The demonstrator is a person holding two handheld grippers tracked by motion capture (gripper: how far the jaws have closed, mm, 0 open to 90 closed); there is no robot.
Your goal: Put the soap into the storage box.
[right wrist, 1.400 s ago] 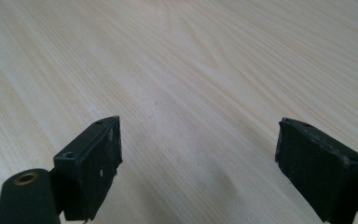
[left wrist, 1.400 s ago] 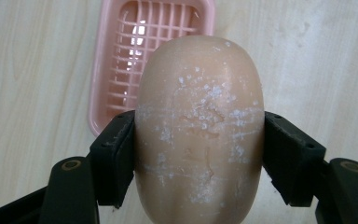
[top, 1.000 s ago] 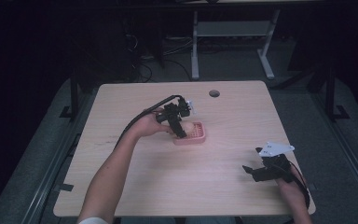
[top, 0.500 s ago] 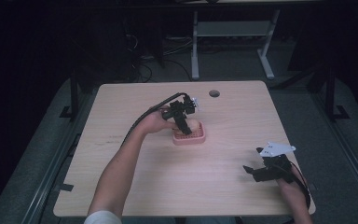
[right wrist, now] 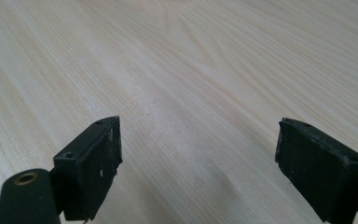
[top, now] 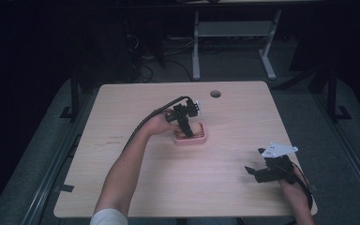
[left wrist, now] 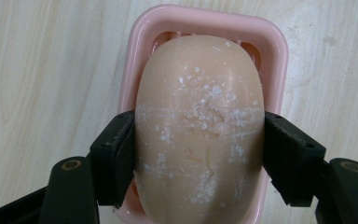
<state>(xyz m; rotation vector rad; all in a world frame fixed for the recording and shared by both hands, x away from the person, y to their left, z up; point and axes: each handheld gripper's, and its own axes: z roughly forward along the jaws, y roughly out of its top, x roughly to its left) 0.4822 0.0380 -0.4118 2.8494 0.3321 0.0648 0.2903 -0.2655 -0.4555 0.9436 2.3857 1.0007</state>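
A: What is the left gripper (left wrist: 199, 154) doing?

B: Its two black jaws press against the long sides of a smooth, peach-coloured oval bar of soap (left wrist: 199, 126), one jaw on each flank, so it is clamped on the bar. White flecks and scuff lines mark the soap's top between the jaws.

A: And where is the soap?

B: Inside a pink plastic soap dish with rounded corners (left wrist: 275, 44). The dish rim shows beyond the jaws on both sides and past the far end of the bar. Whether the soap rests on the dish floor or is lifted slightly, I cannot tell. In the high view the left gripper (top: 185, 127) points down into the dish (top: 201, 138) near the middle of the pale wooden table (top: 122, 112).

A: Anything else in the dish?

B: A couple of slots in its floor show just past the far end of the bar; the soap covers the rest.

A: The right gripper (right wrist: 199, 163)?

B: Its jaws stand wide apart with bare wood grain between them. In the high view the right gripper (top: 255, 172) sits near the table's near right corner, well apart from the dish.
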